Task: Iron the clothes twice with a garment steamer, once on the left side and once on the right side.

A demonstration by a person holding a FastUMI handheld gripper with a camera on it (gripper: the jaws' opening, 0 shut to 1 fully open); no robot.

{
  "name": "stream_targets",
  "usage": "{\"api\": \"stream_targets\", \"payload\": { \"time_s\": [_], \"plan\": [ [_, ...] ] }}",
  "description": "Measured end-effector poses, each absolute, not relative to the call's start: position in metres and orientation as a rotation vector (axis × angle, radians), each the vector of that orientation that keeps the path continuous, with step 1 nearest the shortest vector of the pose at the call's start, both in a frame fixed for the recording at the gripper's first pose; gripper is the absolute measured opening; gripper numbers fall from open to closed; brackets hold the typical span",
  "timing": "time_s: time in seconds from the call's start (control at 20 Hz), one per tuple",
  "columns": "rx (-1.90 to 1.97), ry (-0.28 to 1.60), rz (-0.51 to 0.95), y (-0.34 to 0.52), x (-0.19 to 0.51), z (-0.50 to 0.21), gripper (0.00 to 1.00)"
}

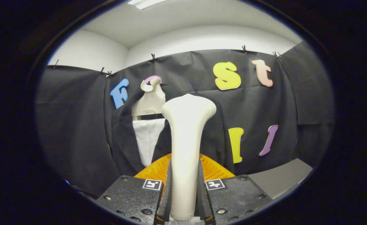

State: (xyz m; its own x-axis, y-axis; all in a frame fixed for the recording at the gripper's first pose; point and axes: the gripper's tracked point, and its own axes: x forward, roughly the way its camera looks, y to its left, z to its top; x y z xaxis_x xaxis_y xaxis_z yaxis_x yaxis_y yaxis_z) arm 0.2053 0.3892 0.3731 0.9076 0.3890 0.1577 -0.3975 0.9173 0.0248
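Now, jaws: your gripper [185, 187] is clamped on the garment steamer [186, 147]; both black fingers [167, 190] press on its white handle, one on each side.
Steamer: you hold it upright between the jaws, its handle rising from them and flaring into a broad, rounded head. The head faces away from you, so you see only its smooth white back.
Clothes: a black jacket [124, 137] hangs just beyond the steamer head, on a white hanger [149, 101] against the black cloth wall [258, 109]. It hangs open down the front, with a white lining or shirt [147, 140] showing between its two front panels.
Steamer against clothes: the head overlaps the jacket's panel on the side nearer the steamer. You cannot tell whether the head is touching the cloth or hanging just short of it.
Orange part: a ribbed orange piece [155, 170] shows just ahead of the fingers on both sides of the handle; you cannot tell what it is.
Worktop: a grey worktop [280, 176] lies low beside the jaws, its far edge meeting the foot of the cloth wall.
Room: a white wall [202, 37] and ceiling show above the cloth's top edge.
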Motion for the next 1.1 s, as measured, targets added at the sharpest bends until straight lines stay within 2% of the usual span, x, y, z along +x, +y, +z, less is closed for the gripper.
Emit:
{"api": "stream_targets", "payload": {
  "time_s": [1.1],
  "plan": [
    [-0.061, 0.129, 0.408, 0.378, 0.216, 0.197, 0.37]
  ]
}}
